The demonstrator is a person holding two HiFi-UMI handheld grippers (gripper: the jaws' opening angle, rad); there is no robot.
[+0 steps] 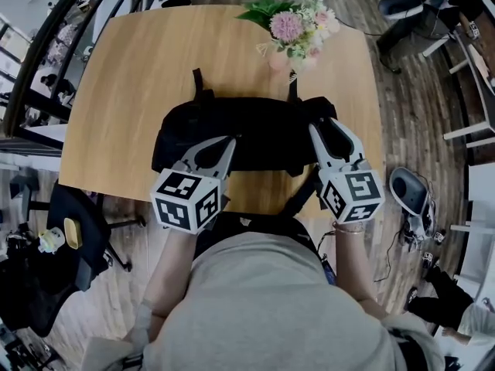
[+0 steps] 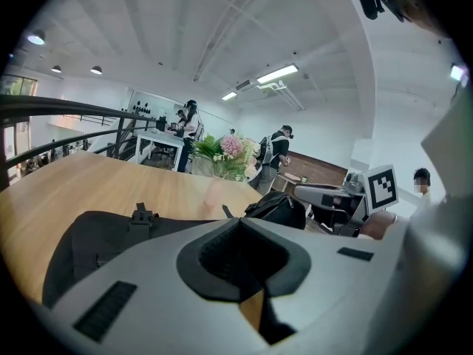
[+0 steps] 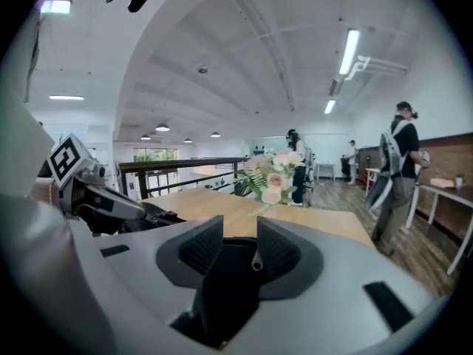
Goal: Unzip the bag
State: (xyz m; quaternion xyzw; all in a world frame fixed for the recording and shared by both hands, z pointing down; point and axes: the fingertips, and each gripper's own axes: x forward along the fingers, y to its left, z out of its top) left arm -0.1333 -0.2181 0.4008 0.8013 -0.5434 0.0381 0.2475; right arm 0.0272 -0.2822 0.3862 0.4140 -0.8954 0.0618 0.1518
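My left gripper was pressed shut, empty as far as I could tell, over the black bag at the near edge of the table. My right gripper stood spread around the zipper pull. I judged I should pinch it squarely, then draw along the teeth.

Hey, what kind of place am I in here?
Probably an open-plan office or lab: strip lights on a high white ceiling, a railing past the wooden table, and office chairs nearby.
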